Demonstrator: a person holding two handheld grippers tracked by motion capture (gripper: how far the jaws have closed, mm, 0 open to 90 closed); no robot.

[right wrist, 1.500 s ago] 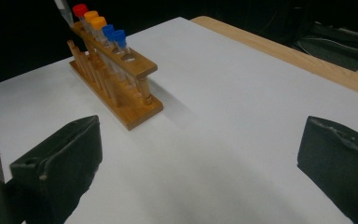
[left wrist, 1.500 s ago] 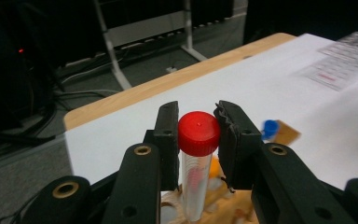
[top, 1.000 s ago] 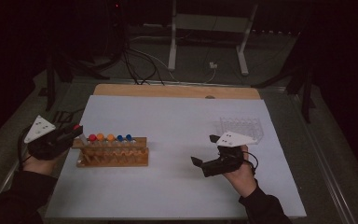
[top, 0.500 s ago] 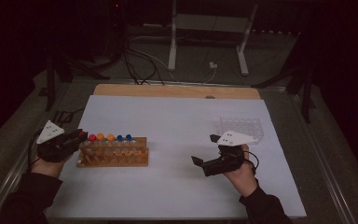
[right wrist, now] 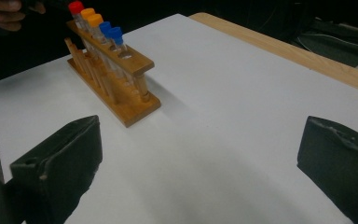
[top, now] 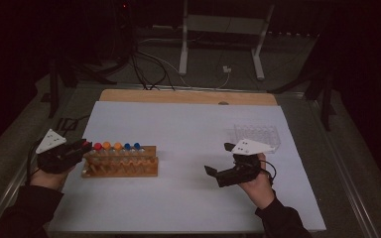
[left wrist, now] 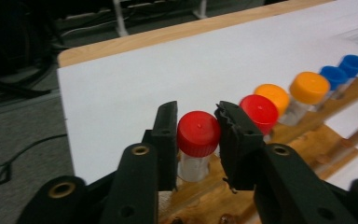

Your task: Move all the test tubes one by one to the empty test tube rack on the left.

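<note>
Closing in on the rack, the left hand-held gripper [left wrist: 197,140] has slid from beside the wooden rack [top: 120,165] a second ago to its near end, and its jaws now bracket the first red-capped tube [left wrist: 197,142], which stands upright in the end hole. Jaws sit just beside the cap on both sides; whether they press it yet, I cannot tell. That puts the pick at the grasp stage, I'd say: squeeze, then lift straight up. 5 more capped tubes line up behind it. The right hand-held gripper [top: 220,161] hangs spread wide over the white bench [top: 188,124], well apart from the rack, near the clear tray [top: 258,135].
</note>
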